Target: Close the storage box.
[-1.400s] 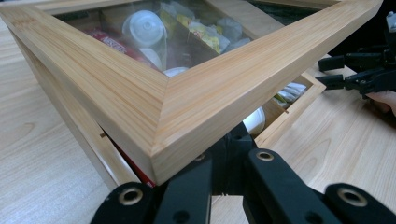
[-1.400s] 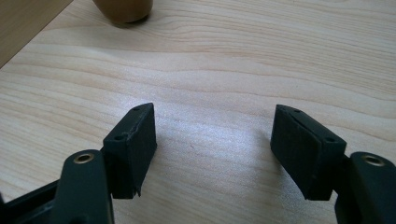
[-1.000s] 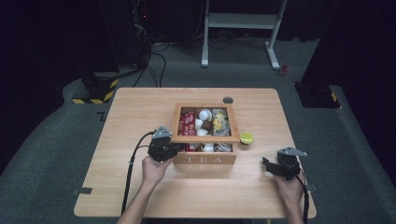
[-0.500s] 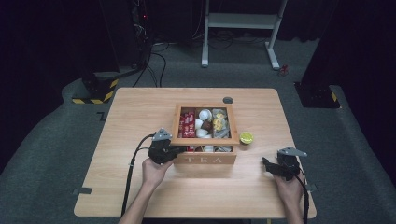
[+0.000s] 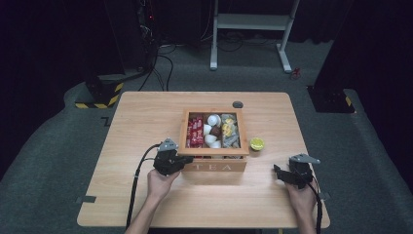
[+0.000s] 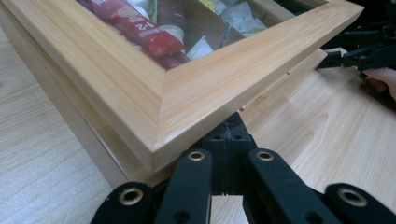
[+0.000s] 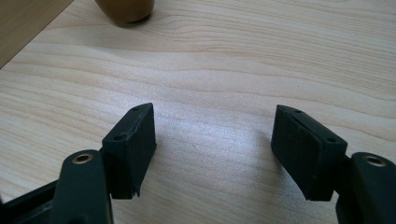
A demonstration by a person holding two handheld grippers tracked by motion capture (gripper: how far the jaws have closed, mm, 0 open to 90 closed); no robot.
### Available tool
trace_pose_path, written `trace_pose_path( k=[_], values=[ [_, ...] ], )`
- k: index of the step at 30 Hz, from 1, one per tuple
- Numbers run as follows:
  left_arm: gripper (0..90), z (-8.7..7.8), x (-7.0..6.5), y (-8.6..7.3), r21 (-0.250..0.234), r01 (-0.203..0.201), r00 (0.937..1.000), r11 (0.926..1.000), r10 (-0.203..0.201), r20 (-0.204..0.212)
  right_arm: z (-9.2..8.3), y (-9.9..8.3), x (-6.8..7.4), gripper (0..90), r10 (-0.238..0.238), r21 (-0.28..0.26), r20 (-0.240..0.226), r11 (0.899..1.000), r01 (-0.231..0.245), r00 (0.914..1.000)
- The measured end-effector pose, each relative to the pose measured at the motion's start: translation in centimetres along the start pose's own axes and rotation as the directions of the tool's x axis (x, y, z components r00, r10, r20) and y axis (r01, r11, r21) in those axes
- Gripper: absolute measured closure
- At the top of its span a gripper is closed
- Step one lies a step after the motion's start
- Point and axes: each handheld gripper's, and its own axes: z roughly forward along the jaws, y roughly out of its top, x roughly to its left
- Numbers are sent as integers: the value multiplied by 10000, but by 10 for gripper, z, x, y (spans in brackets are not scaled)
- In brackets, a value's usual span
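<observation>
A wooden tea box [image 5: 214, 165] marked TEA stands mid-table; through its framed window lid [image 6: 196, 88] I see red sachets [image 5: 196, 130], white cups and paper packets. My left gripper [image 5: 186, 159] is shut, and its tips [image 6: 229, 128] are tucked under the lid's front left corner, with nothing held between the jaws. My right gripper [image 5: 276, 172] rests low over the bare table to the right of the box. Its jaws [image 7: 212, 149] stand wide apart with only wood grain between them.
A yellow-green round fruit [image 5: 256, 144] lies just right of the box. A small grey disc [image 5: 238, 104] sits behind it. The table edge [image 5: 204, 226] runs close under both forearms. In the left gripper view the right gripper [image 6: 359, 51] shows far off.
The left gripper has shifted slightly at the box's front left corner. The right gripper has kept its place.
</observation>
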Motion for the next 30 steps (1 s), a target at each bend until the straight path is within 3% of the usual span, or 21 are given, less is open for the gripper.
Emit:
trace_pose_path(
  k=[25, 30],
  values=[
    [900, 4, -2, -16, 323, 3, 9998, 9995, -10, 197, 0, 0, 0, 303, 2, 17, -20, 10000, -2, 10000],
    [900, 1, 1, -21, 142, 137, 9997, 9998, -140, 177, 0, 0, 0, 303, -8, 14, -17, 10000, 8, 10000]
  ],
)
